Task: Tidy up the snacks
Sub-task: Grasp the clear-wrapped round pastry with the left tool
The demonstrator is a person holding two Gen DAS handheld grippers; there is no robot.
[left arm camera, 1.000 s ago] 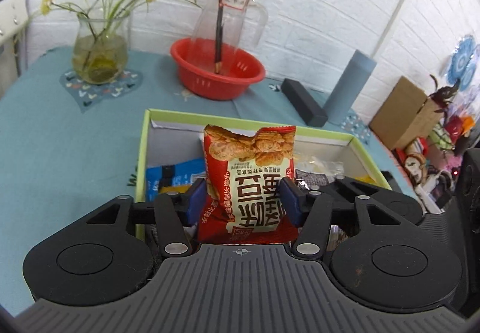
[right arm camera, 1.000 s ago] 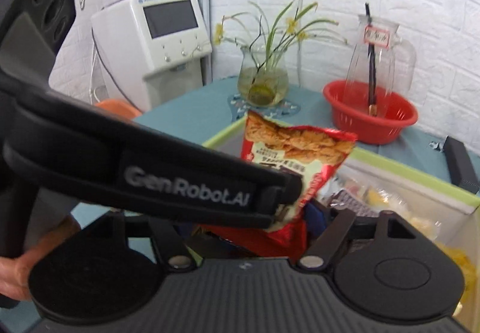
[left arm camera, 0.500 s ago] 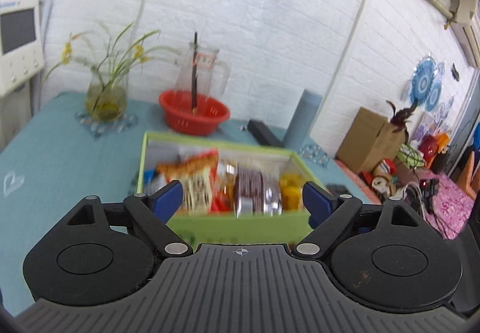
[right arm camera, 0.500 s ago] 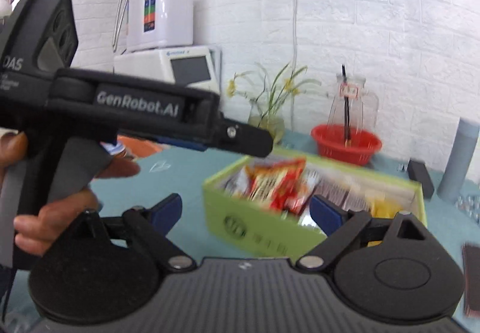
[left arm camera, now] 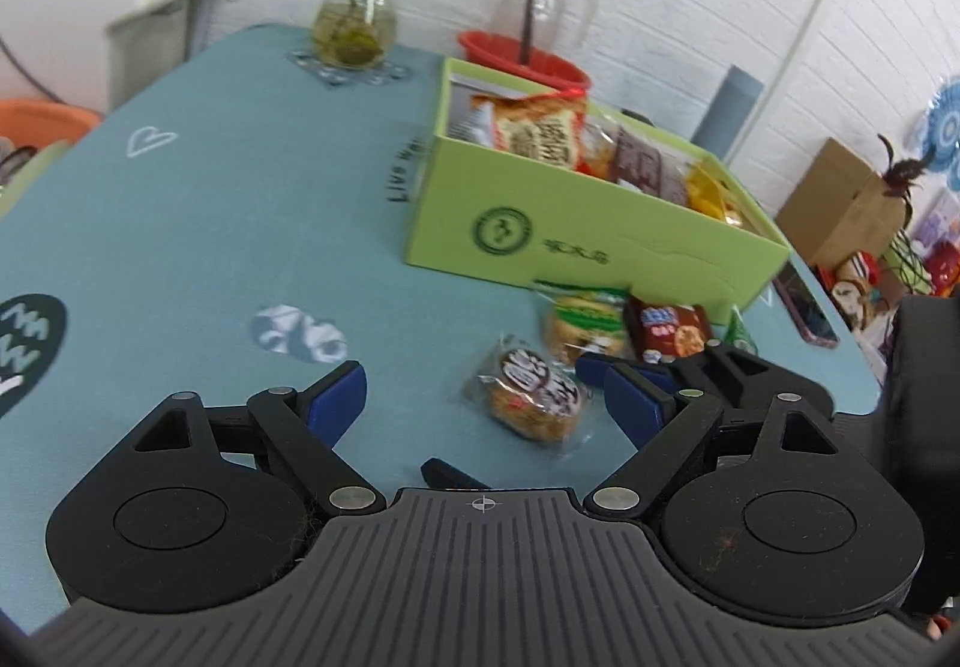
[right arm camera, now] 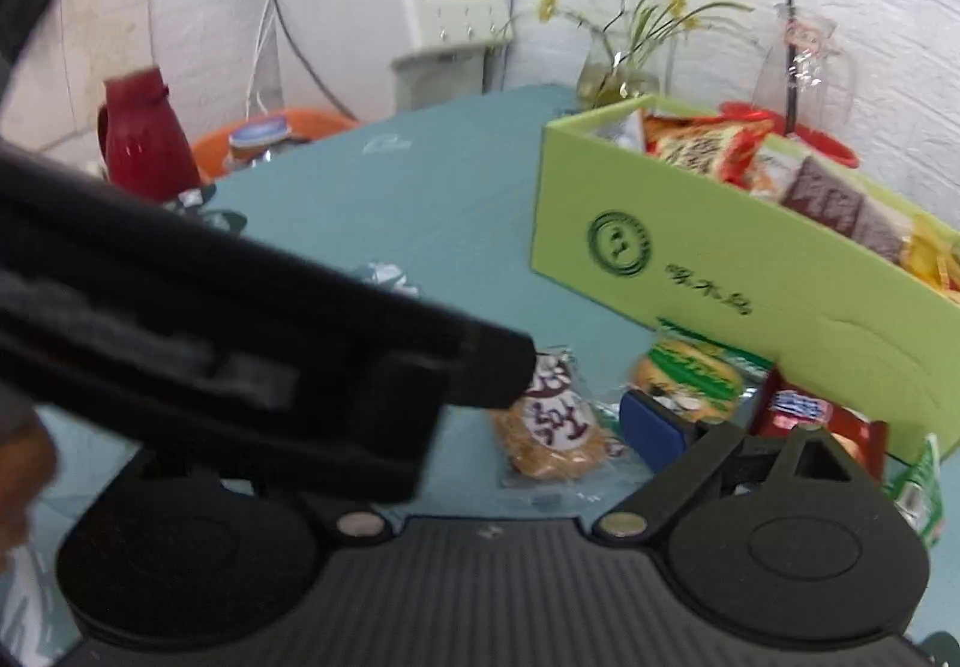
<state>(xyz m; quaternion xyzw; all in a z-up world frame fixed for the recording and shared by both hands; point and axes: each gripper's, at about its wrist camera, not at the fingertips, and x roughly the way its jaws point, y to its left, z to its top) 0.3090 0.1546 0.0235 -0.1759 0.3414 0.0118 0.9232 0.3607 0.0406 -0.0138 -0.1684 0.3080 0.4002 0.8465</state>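
My left gripper (left arm camera: 483,391) is open low over the teal table. A dark-labelled cake packet (left arm camera: 528,397) lies on the cloth between its fingers, nearer the right one and untouched. Beyond it lie a green-labelled cake (left arm camera: 585,322) and a red packet (left arm camera: 669,331), both against the green box (left arm camera: 600,241). The red snack bag (left arm camera: 540,132) stands inside that box. My right gripper (right arm camera: 492,424) is open; its left finger is hidden behind the left gripper's black body. Its blue right pad (right arm camera: 651,430) sits between the dark-labelled packet (right arm camera: 555,427) and the green-labelled cake (right arm camera: 690,373).
A flower vase (left arm camera: 351,30), a red basket (left arm camera: 522,63) with a glass jug and a grey bottle (left arm camera: 729,108) stand behind the box. A phone (left arm camera: 804,301) lies at the right table edge. A small green packet (right arm camera: 918,481) lies right of the red packet (right arm camera: 804,409).
The red bag, held over the box a second ago, now stands in the box. Both grippers opened, pulled back and dropped to the loose packets in front of the box.
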